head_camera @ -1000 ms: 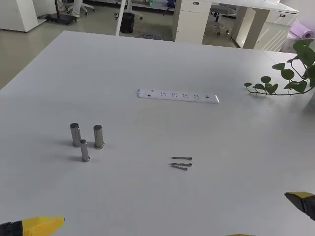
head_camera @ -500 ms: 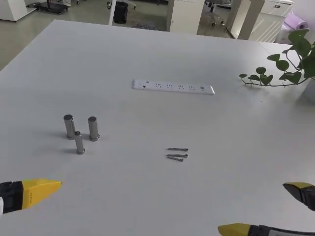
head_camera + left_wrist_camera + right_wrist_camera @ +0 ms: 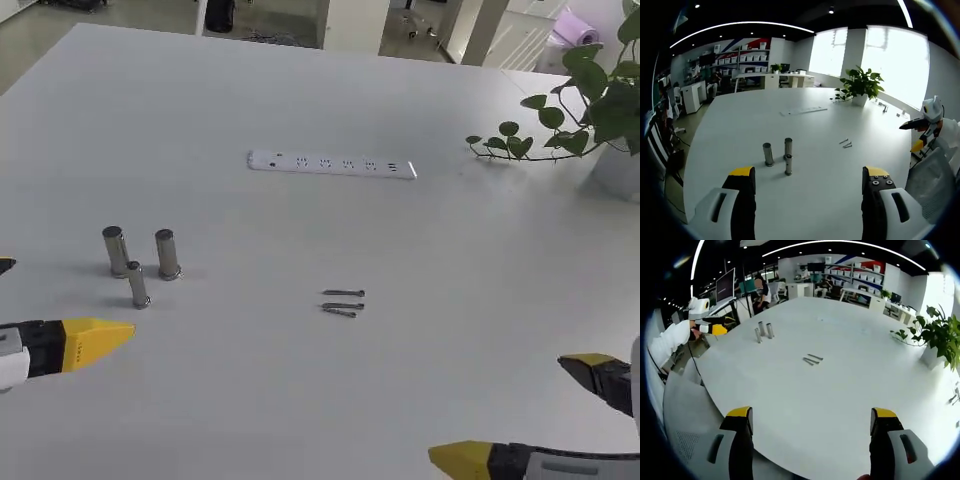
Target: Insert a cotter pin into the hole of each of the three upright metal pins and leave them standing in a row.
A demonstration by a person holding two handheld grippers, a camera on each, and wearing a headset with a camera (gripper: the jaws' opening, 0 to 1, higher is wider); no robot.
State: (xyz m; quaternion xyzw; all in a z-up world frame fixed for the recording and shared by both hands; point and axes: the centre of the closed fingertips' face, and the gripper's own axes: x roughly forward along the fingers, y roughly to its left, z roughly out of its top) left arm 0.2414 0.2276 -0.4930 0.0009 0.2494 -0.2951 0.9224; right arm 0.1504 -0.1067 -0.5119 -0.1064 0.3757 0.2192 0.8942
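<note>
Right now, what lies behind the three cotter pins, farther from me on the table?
A white power strip lies behind the cotter pins, well apart from them, with bare table between. Nothing hides it; only the table surface under the strip is covered.

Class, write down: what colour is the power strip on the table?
White. The power strip shows best in the head view.

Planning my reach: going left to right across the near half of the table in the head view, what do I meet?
Left tool → upright metal pins → cotter pins → right tool.
</note>
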